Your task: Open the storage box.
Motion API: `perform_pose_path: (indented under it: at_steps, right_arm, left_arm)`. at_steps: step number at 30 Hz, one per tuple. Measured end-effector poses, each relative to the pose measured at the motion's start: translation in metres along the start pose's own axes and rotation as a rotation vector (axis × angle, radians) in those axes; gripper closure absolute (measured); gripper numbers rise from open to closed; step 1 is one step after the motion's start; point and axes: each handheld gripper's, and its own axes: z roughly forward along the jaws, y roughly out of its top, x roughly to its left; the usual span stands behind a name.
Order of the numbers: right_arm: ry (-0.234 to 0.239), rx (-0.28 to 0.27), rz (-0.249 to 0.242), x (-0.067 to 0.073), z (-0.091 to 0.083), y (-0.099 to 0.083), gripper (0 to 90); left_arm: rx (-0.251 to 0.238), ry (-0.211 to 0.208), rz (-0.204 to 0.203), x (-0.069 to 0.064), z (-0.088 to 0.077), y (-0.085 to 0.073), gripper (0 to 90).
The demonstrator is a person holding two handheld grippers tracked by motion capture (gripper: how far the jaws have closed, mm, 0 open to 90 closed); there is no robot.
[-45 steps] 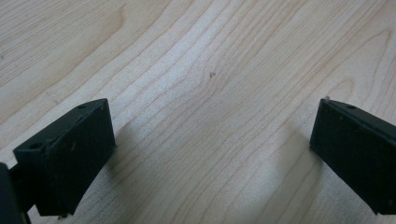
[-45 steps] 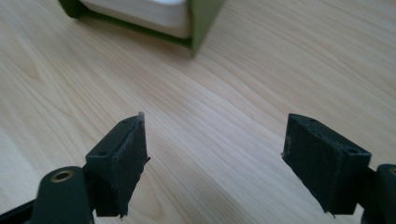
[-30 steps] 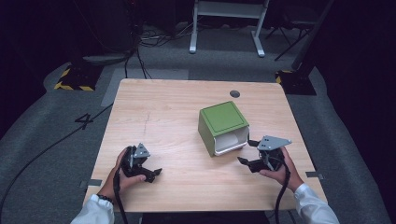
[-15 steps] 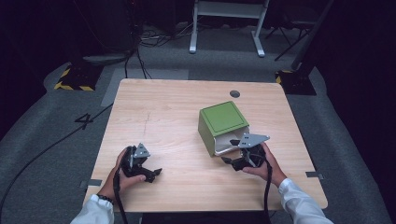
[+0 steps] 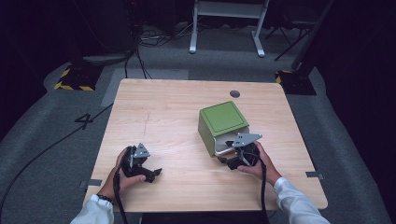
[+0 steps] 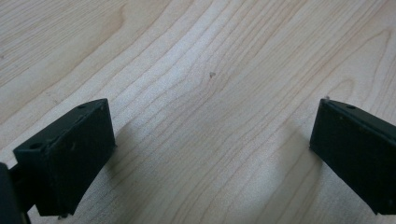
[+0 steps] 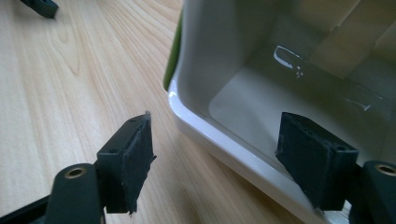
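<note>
Nearest the person, the left gripper (image 5: 148, 171) rests low on the table (image 5: 168, 107) at the front left, its jaws wide apart with nothing but bare wood grain between them in the left gripper view. It is well apart from the box.

To the right, the right gripper (image 5: 233, 156) is at the open front of the box (image 5: 223, 122), a green cube lying on its side with a white inner shell facing the person. In the right gripper view its jaws straddle the lower white rim (image 7: 219, 135): one fingertip (image 7: 133, 158) sits outside over the table, the other inside the cavity. The jaws have just been closing, yet a gap remains on both sides of the rim, so they are apart and not clamped. Whether the inner fingertip brushes the glossy floor of the cavity is hard to tell from this angle.

The risks, as I judge them, come from that rim. It looks smooth and rounded, so a shallow bite could slip off when pulled. The box is free on the table with nothing bracing it, so a push rather than a squeeze might slide or turn it away. If the outer jaw drags on the wood, the pinch could land crooked and tilt the box.

Beyond the box the far table holds a dark round cable hole (image 5: 235, 93).
</note>
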Motion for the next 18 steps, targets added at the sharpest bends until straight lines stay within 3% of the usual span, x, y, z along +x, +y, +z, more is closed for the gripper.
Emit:
perform_pose_path:
  at_steps: [5, 18]
  right_arm:
    - [0.019, 0.036, 0.001, -0.001, 0.004, -0.005, 32.7]
    - [0.075, 0.043, 0.001, 0.005, -0.007, -0.019, 35.1]
  left_arm:
    - [0.0, 0.0, 0.0, 0.0, 0.0, 0.0, 0.2]
    - [0.0, 0.001, 0.0, 0.0, 0.0, 0.0, 0.3]
